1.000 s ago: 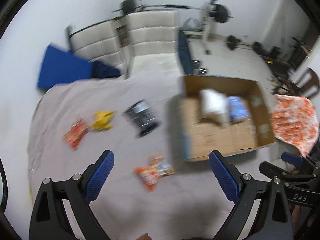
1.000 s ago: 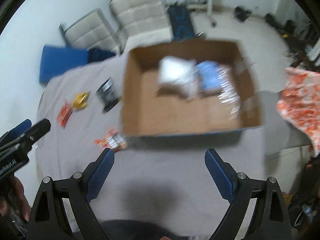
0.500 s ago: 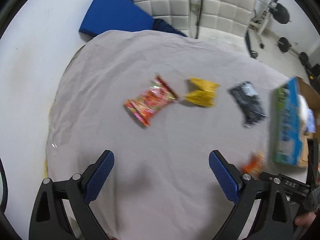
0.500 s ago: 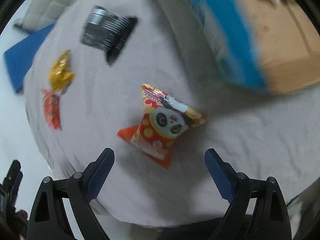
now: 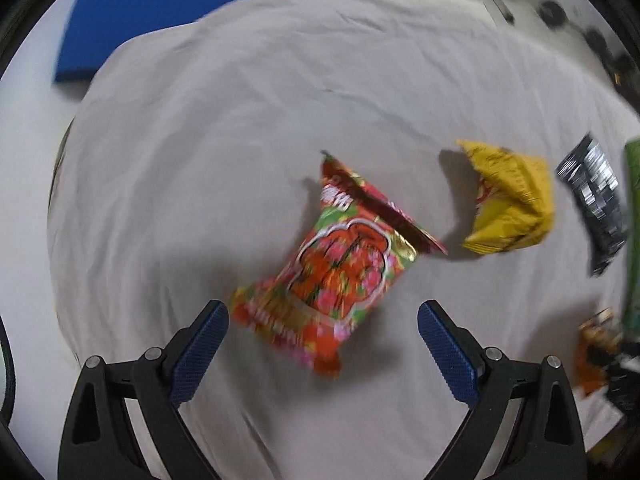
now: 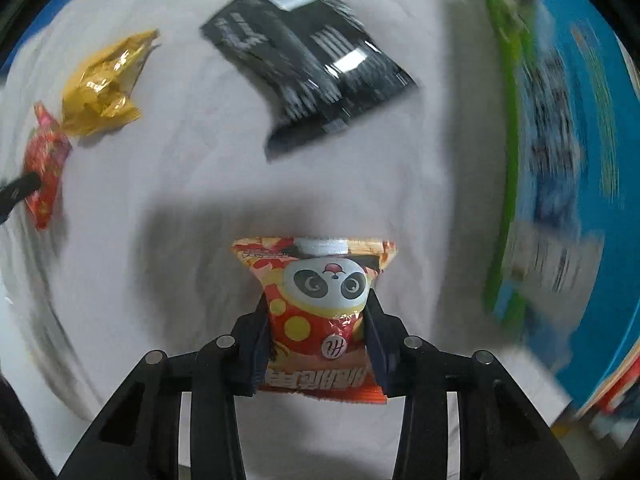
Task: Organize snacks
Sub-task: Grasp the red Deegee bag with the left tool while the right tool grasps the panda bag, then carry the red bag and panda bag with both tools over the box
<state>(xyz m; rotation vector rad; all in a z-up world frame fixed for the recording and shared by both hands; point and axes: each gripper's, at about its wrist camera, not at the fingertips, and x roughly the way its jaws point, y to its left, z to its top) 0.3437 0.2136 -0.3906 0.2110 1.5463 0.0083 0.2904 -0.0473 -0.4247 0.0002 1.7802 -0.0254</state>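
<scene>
The right gripper point(image 6: 316, 344) had just closed on the panda packet point(image 6: 320, 316), its length running away along the fingers. The left gripper point(image 5: 322, 344) stood spread above the red packet point(image 5: 340, 264) (lying diagonally) on the grey cloth point(image 5: 200, 160).

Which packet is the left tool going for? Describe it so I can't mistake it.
On the grey cloth, look ahead of the open left tool: the red snack packet with pink and green print lies there, untouched. Its neighbour is a crumpled yellow packet; the panda packet is already in the right tool.
</scene>
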